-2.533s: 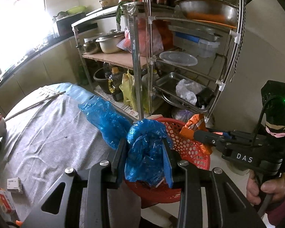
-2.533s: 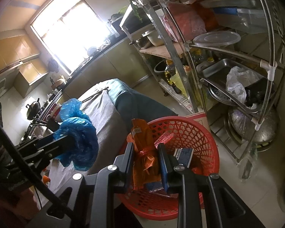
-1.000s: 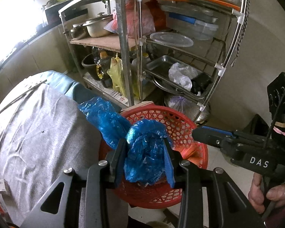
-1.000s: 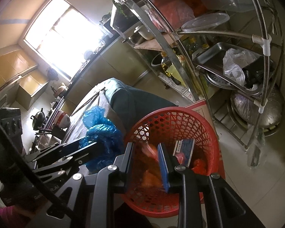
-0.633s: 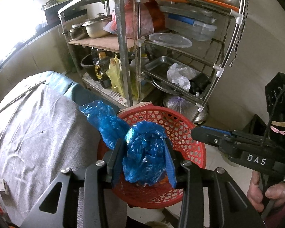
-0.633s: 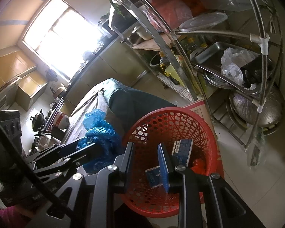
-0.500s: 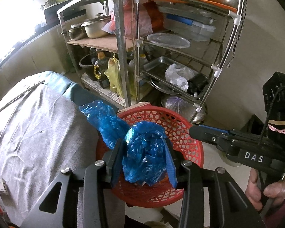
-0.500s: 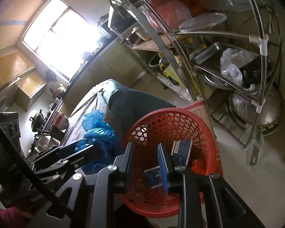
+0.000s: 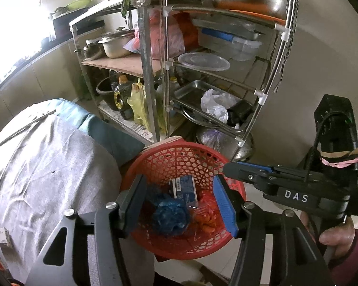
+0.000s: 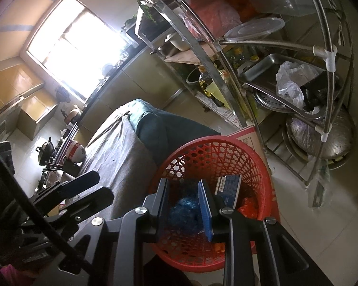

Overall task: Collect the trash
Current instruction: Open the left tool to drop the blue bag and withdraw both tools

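A red mesh basket (image 9: 179,250) stands on the floor beside the table; it also shows in the right wrist view (image 10: 257,157). Inside lie a crumpled blue plastic bag (image 9: 169,217), a blue-and-white box (image 9: 183,188) and orange wrappers (image 9: 205,219). My left gripper (image 9: 179,202) is open and empty, jaws wide apart above the basket. My right gripper (image 10: 183,205) hangs over the basket with its jaws narrowly apart and nothing between them; the blue bag (image 10: 183,212) lies below. The right gripper also shows in the left wrist view (image 9: 241,169).
A table with a grey cloth (image 9: 40,171) is on the left, with small boxes (image 9: 2,238) at its near edge. A metal rack (image 9: 202,76) with pots, trays, bottles and bags stands behind the basket. A cardboard piece (image 10: 245,135) leans by the basket.
My left gripper has opened and the blue plastic bag has dropped into the basket. Earlier the right gripper let an orange wrapper fall in. The right gripper has hardly moved.
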`<action>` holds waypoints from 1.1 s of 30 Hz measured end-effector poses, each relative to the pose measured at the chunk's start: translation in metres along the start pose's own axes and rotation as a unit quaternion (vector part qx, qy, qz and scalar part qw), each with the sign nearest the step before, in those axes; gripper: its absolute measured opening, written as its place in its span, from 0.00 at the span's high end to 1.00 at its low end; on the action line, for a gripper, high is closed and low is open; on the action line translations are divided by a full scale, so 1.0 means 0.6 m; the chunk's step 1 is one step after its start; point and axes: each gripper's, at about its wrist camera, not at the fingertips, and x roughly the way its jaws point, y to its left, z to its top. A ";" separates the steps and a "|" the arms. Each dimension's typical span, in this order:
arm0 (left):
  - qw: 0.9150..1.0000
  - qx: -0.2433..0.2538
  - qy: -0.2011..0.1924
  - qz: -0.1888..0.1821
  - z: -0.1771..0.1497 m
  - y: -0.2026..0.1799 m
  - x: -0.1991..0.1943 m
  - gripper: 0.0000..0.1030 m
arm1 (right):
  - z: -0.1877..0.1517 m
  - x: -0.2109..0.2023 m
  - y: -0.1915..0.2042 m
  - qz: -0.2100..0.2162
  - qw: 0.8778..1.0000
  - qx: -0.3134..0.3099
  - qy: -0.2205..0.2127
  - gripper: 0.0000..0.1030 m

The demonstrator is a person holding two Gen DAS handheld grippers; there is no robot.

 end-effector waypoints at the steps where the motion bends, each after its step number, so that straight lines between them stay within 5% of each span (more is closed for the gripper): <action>1: 1.000 -0.001 -0.001 0.000 0.000 0.000 -0.001 0.42 | 0.000 0.000 0.000 0.000 1.000 0.000 0.001 0.72; 16: 0.999 -0.040 0.004 0.017 -0.029 0.036 -0.052 0.32 | -0.005 0.024 0.021 0.004 1.000 0.005 0.028 0.72; 24: 0.995 -0.048 0.043 0.076 -0.063 0.064 -0.053 0.31 | -0.011 0.041 0.036 0.013 0.999 0.012 0.045 0.71; 27: 0.993 -0.056 0.046 0.093 -0.073 0.079 -0.060 0.31 | -0.013 0.042 0.040 0.009 0.999 0.012 0.046 0.50; 28: 0.992 -0.060 0.046 0.099 -0.077 0.085 -0.063 0.31 | -0.013 0.041 0.041 0.010 0.999 0.012 0.041 0.35; 33: 0.986 -0.090 0.050 0.130 -0.094 0.123 -0.082 0.31 | -0.013 0.037 0.057 0.005 1.000 -0.005 0.025 0.35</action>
